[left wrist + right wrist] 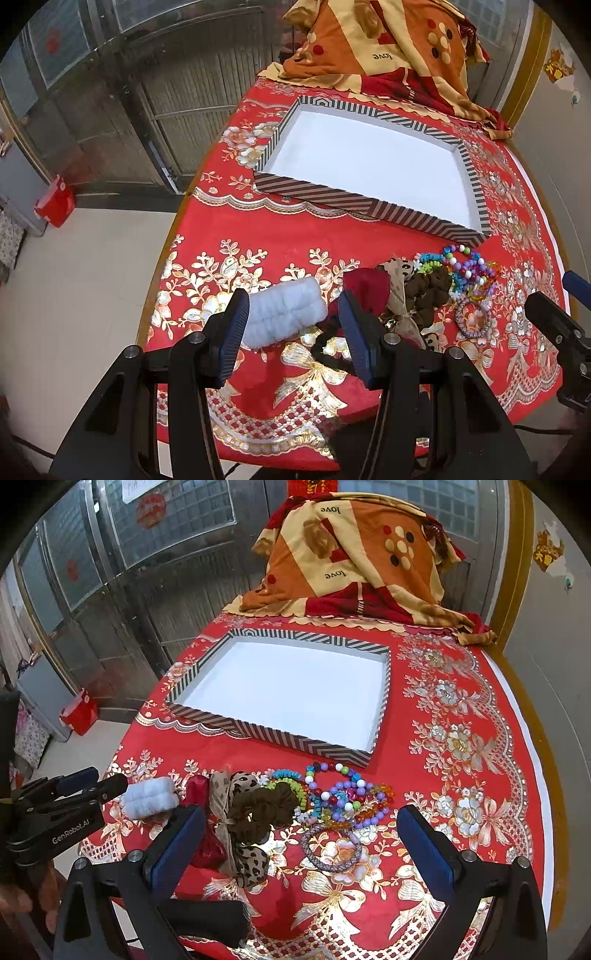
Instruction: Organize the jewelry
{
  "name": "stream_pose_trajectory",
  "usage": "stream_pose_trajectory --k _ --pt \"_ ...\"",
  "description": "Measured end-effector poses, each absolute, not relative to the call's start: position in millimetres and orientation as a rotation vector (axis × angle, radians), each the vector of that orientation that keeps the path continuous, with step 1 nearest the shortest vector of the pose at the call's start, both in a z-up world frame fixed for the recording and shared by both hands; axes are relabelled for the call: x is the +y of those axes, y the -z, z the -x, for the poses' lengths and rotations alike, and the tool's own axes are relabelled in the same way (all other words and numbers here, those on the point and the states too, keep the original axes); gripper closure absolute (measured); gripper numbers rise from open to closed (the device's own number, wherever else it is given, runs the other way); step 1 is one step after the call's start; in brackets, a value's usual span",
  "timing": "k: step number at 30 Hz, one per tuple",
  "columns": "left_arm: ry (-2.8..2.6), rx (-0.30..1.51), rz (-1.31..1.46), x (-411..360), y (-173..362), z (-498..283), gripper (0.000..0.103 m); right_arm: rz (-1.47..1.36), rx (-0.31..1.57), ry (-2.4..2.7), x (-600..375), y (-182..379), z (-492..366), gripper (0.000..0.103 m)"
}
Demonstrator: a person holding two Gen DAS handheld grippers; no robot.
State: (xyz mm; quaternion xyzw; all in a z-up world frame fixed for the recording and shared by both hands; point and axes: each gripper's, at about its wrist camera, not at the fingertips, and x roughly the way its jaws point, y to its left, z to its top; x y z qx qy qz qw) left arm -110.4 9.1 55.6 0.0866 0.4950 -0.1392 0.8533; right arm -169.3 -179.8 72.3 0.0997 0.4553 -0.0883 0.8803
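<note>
I see 1 table under a red floral tablecloth (461,686). A striped tray (258,731) with white floor sits mid-table. Patterned bedding (351,561) is heaped at the far end. Along the near side: white scrunchie (149,797), red scrunchie (197,786), leopard bow (243,782), brown scrunchie (266,808), tangled bead bracelets (343,794).
</note>
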Motion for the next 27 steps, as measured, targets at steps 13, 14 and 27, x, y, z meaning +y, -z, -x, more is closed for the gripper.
stream_pose_trajectory --k 13,14,27 --pt "0.293 1.047 -0.182 10.4 -55.4 112.0 0.053 -0.196 0.962 0.174 -174.3 -71.8 167.7 0.0" --pt "0.292 1.049 -0.182 10.3 -55.3 112.5 0.053 -0.194 0.965 0.175 -174.1 -71.6 167.2 0.0" --pt "0.284 1.078 -0.177 10.8 -53.0 113.4 0.053 -0.196 0.986 0.177 -174.6 -68.3 165.3 0.0"
